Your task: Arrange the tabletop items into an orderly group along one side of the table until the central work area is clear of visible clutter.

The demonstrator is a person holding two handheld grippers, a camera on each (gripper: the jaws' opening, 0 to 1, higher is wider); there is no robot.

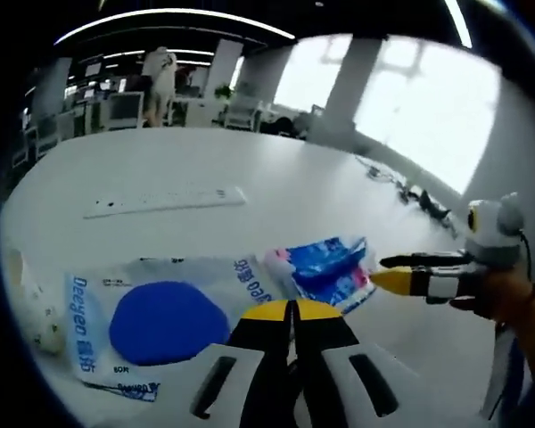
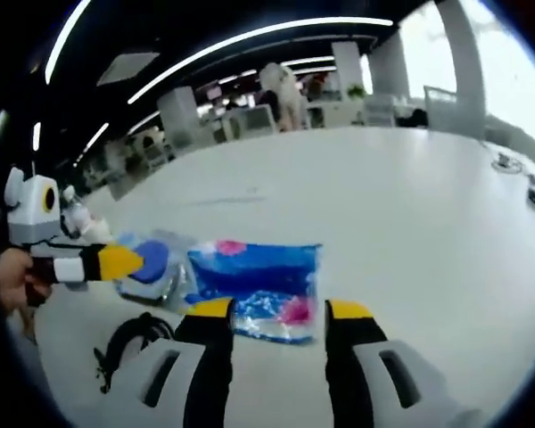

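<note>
— Left gripper view: what's under your left gripper (image 1: 294, 309)?

— Your jaws are pressed together, tips over the near edge of a clear packet (image 1: 165, 321) with a blue disc inside. Just right of it lies a blue pouch (image 1: 325, 267), touching it. Your right gripper (image 1: 394, 272) comes in from the right, its tips at the pouch's edge. You can't tell from here how wide it stands.

— And the right gripper view?

— There your right gripper (image 2: 279, 312) stands wide, holding nothing, the blue pouch (image 2: 259, 281) lying just ahead between the tips. Your left gripper (image 2: 129, 262) enters from the left over the packet (image 2: 156, 263). A black cable (image 2: 129, 343) coils by your left jaw.

— Room to move?

— Plenty. The table (image 2: 410, 232) is bare white beyond the pouch. In the left gripper view one keyboard (image 1: 165, 201) lies farther out, and cables (image 1: 419, 196) trail along the far right edge.

— Count?

— One packet, one pouch, one keyboard.
</note>
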